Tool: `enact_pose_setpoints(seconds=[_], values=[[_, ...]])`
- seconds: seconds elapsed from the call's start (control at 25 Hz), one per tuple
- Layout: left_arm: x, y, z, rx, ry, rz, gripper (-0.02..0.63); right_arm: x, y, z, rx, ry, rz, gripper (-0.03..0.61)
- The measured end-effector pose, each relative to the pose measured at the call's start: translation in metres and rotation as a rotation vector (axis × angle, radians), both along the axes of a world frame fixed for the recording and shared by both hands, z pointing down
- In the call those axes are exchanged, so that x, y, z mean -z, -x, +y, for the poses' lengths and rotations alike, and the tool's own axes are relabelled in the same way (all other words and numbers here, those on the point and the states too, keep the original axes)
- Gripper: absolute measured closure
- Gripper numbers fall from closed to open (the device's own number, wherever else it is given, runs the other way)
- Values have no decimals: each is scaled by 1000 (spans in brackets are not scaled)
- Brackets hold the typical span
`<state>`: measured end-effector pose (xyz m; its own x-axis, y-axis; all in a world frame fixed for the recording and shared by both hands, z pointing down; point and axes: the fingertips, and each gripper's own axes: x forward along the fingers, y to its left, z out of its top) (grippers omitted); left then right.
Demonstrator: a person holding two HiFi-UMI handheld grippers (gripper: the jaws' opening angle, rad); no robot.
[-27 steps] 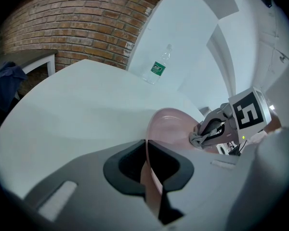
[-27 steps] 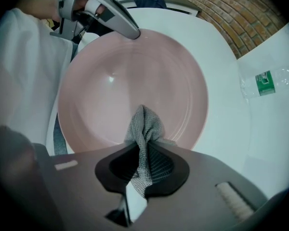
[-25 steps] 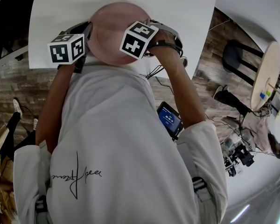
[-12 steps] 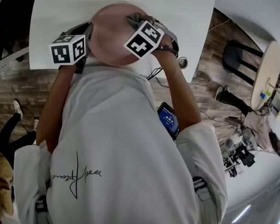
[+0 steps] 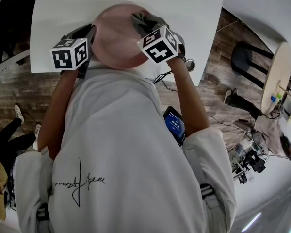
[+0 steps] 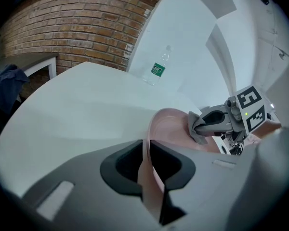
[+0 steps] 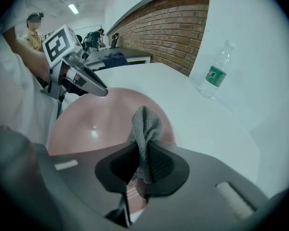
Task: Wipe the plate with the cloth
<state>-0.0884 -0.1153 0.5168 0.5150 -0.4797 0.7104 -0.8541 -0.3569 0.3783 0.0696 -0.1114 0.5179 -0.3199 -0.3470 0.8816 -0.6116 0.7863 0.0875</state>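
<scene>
Left gripper (image 6: pixel 145 150), jaws closed, pinches the plate (image 6: pixel 176 129) rim; right gripper (image 7: pixel 142 165) clamps the cloth (image 7: pixel 145 121), best pressed flat beyond its fingertips, sweeping evenly.

plate (image 5: pixel 114 38): near rim hidden under the person's shirt (image 5: pixel 121 149).
cloth (image 7: pixel 145 126): lower end lost between the jaws of the right gripper (image 7: pixel 143 153).
bottle (image 7: pixel 216 71): label print too small to read.
</scene>
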Motion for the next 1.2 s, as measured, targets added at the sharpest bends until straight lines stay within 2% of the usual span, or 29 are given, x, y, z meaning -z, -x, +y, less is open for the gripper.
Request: enact_pose_setpoints(seconds=[0.2,0.28,0.52,0.88,1.0,1.2], values=[[7,2,1,16,-22,1,546,6,10,8,60,-42,-31,538],[11,5,0,27,-38,-1,546,10,17,11,59,-44,-78,538],[32,8,-6,55,-92,-3,557,27,27,16,-30,-36,-232,540],[84,-15,-11,30,-186,94,569,71,28,17,-212,-5,-500,543],[104,-20,-13,26,-218,138,588,90,31,17,-225,-15,-559,545],[138,-29,-15,8,-311,143,603,117,33,19,-200,-40,-598,545]])
